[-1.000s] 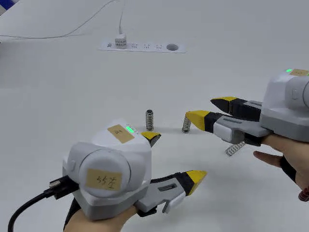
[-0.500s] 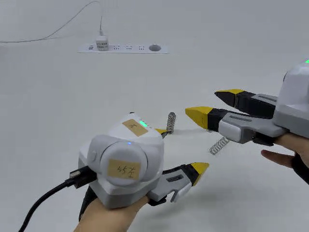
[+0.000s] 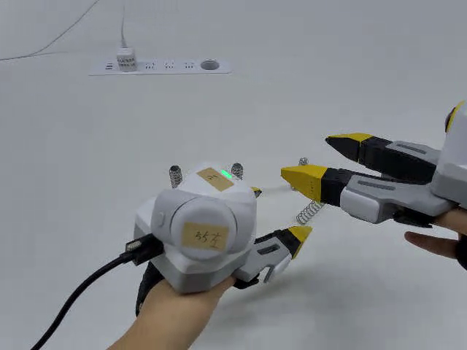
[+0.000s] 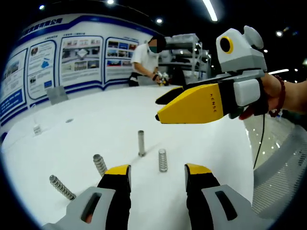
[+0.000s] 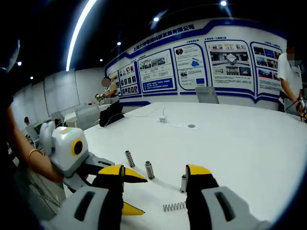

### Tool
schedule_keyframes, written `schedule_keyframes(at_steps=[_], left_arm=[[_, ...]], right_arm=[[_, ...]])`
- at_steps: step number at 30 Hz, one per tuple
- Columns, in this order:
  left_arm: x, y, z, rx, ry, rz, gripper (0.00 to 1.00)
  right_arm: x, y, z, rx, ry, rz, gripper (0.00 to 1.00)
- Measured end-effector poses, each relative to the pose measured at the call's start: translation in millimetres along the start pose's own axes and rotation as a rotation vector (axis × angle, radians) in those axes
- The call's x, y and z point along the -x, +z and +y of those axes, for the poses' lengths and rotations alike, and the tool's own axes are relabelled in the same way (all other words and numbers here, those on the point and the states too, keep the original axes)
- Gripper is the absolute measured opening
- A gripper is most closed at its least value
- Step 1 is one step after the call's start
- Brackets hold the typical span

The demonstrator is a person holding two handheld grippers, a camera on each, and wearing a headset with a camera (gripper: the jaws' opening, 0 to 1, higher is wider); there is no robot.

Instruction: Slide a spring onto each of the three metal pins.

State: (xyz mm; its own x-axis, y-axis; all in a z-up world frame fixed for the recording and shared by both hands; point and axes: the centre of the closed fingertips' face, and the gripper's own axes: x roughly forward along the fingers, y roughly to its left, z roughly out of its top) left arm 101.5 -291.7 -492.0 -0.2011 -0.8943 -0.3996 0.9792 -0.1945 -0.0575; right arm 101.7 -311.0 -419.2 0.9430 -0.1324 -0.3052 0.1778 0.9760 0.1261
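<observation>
Two springs [image 3: 175, 176] [image 3: 237, 171] stand upright on pins on the white table. To their right stands a bare metal pin [image 3: 303, 162], with a loose spring [image 3: 309, 211] lying in front of it. My left gripper [image 3: 277, 212] is open and empty, its near fingertip just below the loose spring. My right gripper [image 3: 314, 157] is open and empty too, its lower tip beside the bare pin. The left gripper view has the bare pin [image 4: 141, 143], an upright spring [image 4: 163, 160] and the right gripper [image 4: 192, 103]. The right gripper view has the bare pin [image 5: 183, 183] and loose spring [image 5: 174, 207].
A white power strip [image 3: 160, 65] with a plug and cable lies at the far side of the white table [image 3: 87, 146]. People stand at benches in the background of both gripper views.
The head camera has swung right, so the springs sit further left in the picture. My left gripper has come closer to the loose spring. My right gripper's tip has drawn back from the second spring to the bare pin.
</observation>
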Motion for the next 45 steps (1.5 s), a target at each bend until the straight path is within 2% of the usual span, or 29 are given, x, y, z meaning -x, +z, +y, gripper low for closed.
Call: schedule_keyframes(at_steps=[14, 22, 28, 33, 45], left_arm=[[-27.3, -3.8, -7.5, -0.041, -0.042, 0.007, 0.37], [-40.4, -10.0, -8.4, -0.059, -0.049, 0.032, 0.30], [-46.8, -20.7, -9.4, -0.083, -0.053, 0.075, 0.24], [-50.4, -25.1, -9.9, -0.090, -0.051, 0.093, 0.21], [-54.5, -28.6, -8.1, -0.103, -0.047, 0.114, 0.16]], right_arm=[[24.9, -17.9, -5.7, 0.013, -0.019, 0.024, 0.54], [35.2, -25.6, -10.1, -0.011, -0.039, 0.023, 0.54], [40.8, -26.9, -14.9, -0.023, -0.058, 0.013, 0.54], [43.4, -27.2, -15.9, -0.023, -0.064, 0.010, 0.54], [45.1, -29.8, -20.8, -0.041, -0.083, 0.011, 0.52]])
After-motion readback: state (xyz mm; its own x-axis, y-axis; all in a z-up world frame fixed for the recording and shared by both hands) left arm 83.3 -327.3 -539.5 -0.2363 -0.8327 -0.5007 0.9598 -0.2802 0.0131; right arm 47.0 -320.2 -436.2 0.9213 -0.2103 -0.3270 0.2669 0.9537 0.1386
